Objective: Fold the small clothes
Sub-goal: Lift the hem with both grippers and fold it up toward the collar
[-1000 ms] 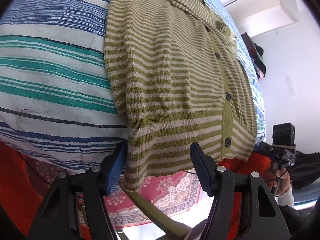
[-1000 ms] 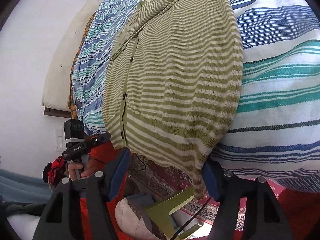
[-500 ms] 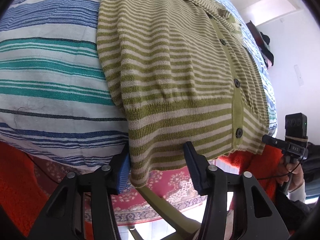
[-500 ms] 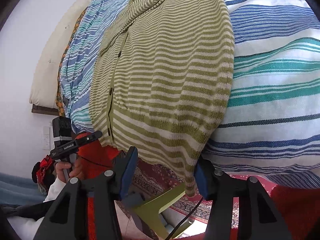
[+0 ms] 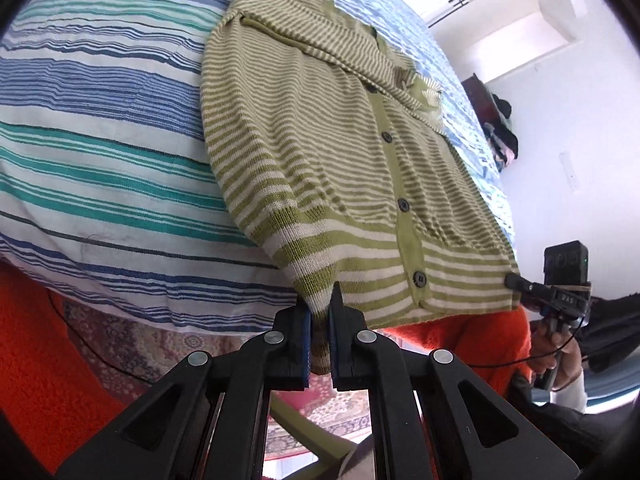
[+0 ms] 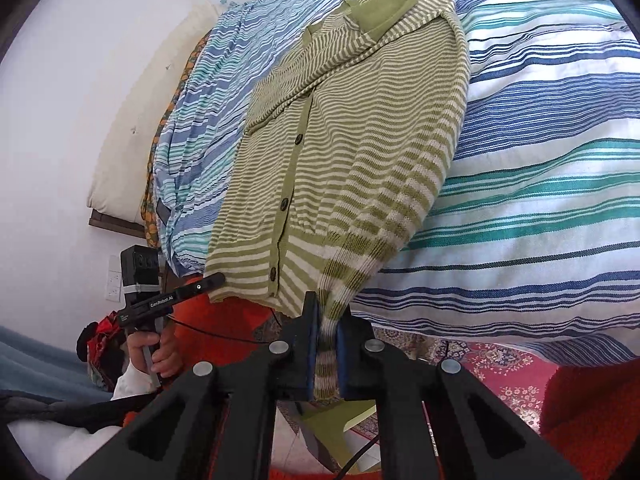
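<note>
At the bed's near edge: cardigan (image 5: 340,168) is lying buttoned and face up on the bed (image 5: 100,152), hem hanging just over the edge, collar at the far end.
Left tongs (image 5: 319,322): jaws are clamping together on the cardigan's hem corner; knit is showing pinched between the blue pads.
Right tongs (image 6: 327,322): jaws are likewise clamping on the opposite hem corner, with striped rib bunching between the pads.
Long axis: cardigan is running straight away from both tongs, hem nearest, collar farthest, button band (image 6: 294,168) lying along that line.
Which hand is nearer: neither, judging by the views; each is holding its own corner at the bed's edge, the hem stretching between them.
Step in hand: the hem grip looks complete, so the bottom is probably ready to be carried up.
Coming move: likely a lift and a carry away from the edge toward the collar, both corners travelling level so the fold lands square across the button band.
Risk: loose knit may be slipping or sagging between the corners.
</note>
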### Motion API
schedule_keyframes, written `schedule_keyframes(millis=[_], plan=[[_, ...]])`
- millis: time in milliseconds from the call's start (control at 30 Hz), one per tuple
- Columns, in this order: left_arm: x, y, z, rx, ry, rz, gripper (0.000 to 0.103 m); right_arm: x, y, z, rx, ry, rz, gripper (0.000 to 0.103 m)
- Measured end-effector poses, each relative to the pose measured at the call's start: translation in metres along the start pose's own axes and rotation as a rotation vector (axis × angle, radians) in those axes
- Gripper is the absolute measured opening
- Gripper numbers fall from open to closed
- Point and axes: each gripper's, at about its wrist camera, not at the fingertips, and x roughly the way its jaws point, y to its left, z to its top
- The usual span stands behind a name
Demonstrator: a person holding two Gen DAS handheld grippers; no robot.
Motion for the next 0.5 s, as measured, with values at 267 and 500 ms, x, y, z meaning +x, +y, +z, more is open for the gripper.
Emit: schedule_keyframes(millis=[267, 500], plan=[[-0.009, -0.008, 0.074, -0.063, -0.124, -0.066, 0.005, -0.015, 0.011, 0.054, 0.036, -0.160, 0.118, 0.008], [0.009, -0.028, 0.184, -0.012, -0.198, -0.004, 0.005, -0.005, 0.016, 0.156, 0.051, -0.294, 0.077, 0.008]])
